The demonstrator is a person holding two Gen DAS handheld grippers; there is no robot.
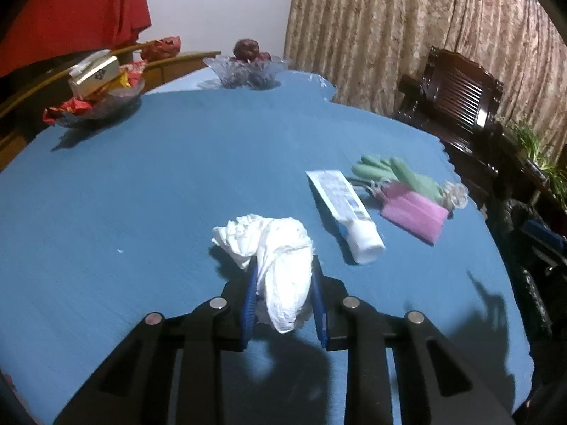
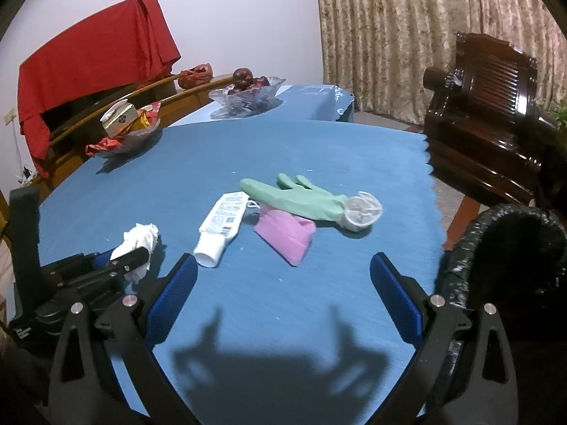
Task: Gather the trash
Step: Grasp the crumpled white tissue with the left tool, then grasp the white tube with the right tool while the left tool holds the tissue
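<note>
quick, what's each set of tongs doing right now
Left tongs: closed on the crumpled white tissue.
Right tongs: open wide, holding nothing, above the blue tablecloth.

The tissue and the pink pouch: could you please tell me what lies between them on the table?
The white tube lies between the tissue and the pink pouch, clearest in the left wrist view.

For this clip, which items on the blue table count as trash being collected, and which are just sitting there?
Job items:
- crumpled tissue, gripped by the left gripper
- toothpaste tube
- green glove
- pink packet
- clear plastic cup
- black bin bag at the table's right edge
- right gripper, open, empty

Lying about:
- fruit bowl
- snack dish
- red cloth
- wooden chair
</note>
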